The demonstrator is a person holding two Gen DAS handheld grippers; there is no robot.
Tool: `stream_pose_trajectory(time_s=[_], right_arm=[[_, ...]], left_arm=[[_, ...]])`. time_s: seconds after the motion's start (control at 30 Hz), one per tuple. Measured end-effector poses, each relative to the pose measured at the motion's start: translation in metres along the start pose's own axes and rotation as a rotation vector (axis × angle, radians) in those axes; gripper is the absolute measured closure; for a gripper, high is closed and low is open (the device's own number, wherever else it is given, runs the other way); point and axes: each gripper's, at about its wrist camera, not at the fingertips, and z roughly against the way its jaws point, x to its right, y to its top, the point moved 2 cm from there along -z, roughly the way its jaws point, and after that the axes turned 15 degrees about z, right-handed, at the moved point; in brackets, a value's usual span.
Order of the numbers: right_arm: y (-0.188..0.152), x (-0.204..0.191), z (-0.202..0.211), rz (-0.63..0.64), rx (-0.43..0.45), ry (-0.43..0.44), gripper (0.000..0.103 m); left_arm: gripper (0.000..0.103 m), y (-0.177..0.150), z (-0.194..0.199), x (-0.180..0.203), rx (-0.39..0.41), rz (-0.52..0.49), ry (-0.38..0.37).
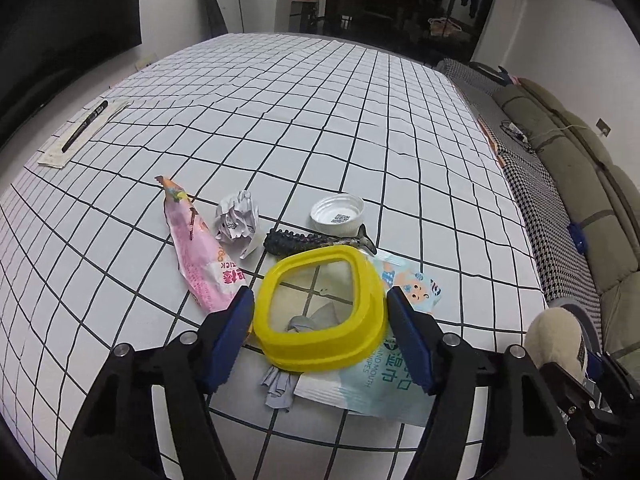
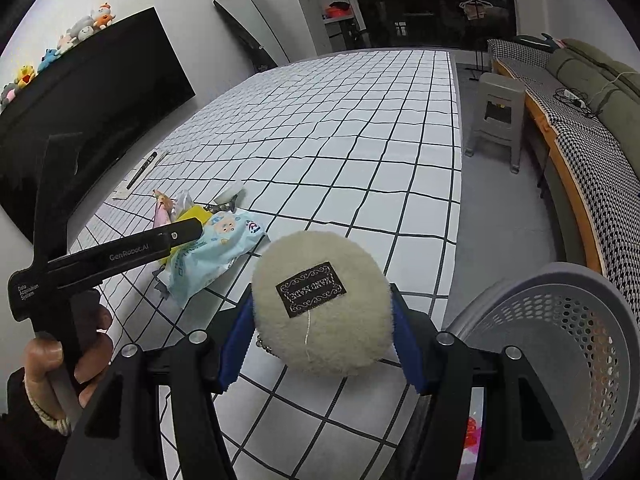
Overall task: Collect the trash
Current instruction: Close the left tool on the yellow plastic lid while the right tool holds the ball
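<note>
On the white grid-checked tablecloth (image 1: 280, 120) lies a heap of trash: a pink snack wrapper (image 1: 196, 248), a crumpled paper ball (image 1: 238, 218), a white cap (image 1: 338, 214), a dark fish-shaped piece (image 1: 316, 240), a light blue wet-wipes pack (image 1: 384, 384) and a grey scrap (image 1: 278, 388). My left gripper (image 1: 320, 296) has its blue pads against both sides of a yellow-rimmed clear lid (image 1: 320, 344) that rests on the wipes pack. My right gripper (image 2: 320, 298) is shut on a cream fluffy round pouch (image 2: 322, 308) with a black label, held above the table's near edge.
A grey perforated basket (image 2: 560, 344) stands at the lower right, beside the table. A black pen (image 1: 86, 124) lies on a paper slip at far left. A grey stool (image 2: 498, 116) and a sofa (image 2: 600, 92) are to the right. A hand (image 2: 44, 356) holds the left gripper's handle.
</note>
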Motion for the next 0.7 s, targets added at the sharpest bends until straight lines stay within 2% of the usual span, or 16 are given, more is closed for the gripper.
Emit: stream_pose_trajectory(time_s=[0.47,0.7], right_arm=[[-0.006,-0.003,0.014,-0.015,0.022,-0.016,0.042],[-0.02,0.0,0.035,-0.041,0.033,-0.045,0.042]], left_arm=[[0.037,-0.017,0.042,-0.001,0.077,-0.035,-0.001],[0.037,-0.028,0.067,0.007,0.118,-0.071,-0.03]])
